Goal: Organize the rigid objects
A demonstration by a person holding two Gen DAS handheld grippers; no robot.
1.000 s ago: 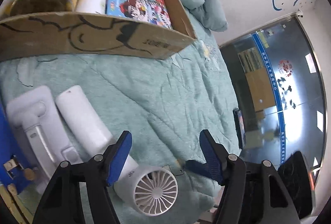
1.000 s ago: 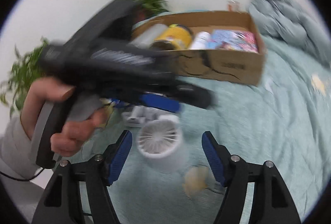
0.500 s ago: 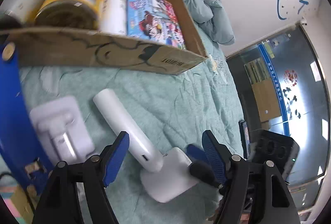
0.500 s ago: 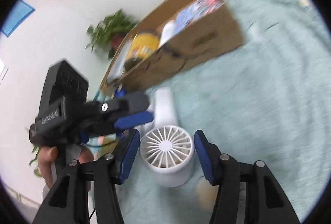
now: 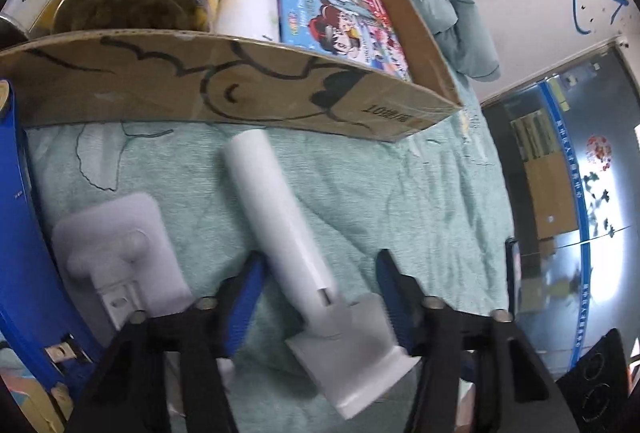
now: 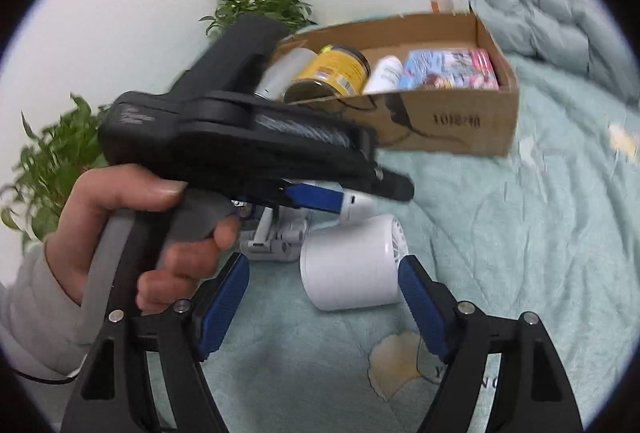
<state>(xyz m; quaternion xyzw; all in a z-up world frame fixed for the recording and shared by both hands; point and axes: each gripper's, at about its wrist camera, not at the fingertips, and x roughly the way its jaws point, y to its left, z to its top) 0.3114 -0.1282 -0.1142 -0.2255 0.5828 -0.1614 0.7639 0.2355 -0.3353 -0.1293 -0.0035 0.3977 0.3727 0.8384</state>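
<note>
A white hand fan lies on the teal bedspread point(image 5: 400, 201). Its long handle point(image 5: 280, 217) runs between the fingers of my left gripper point(image 5: 318, 293), whose jaws are closing. A gap still shows on each side of the handle. The round fan head point(image 6: 352, 265) sits on its side just ahead of my right gripper point(image 6: 324, 305), whose jaws are opening and touch nothing. In the right wrist view the left gripper point(image 6: 320, 199) reaches over the handle, held by a person's hand point(image 6: 120, 233). The cardboard box point(image 5: 240, 89) point(image 6: 440, 117) holds a yellow jar, a white bottle and a colourful book.
A white plastic stand point(image 5: 116, 245) point(image 6: 276, 233) lies left of the fan handle. A blue object point(image 5: 16, 233) runs along the left edge. A bundled quilt point(image 6: 552, 21) lies behind the box, and green plants point(image 6: 56, 153) stand by the wall.
The fan has turned so its head now lies side-on instead of grille towards the right camera. My left jaws have narrowed around the handle. My right jaws have widened off the fan head.
</note>
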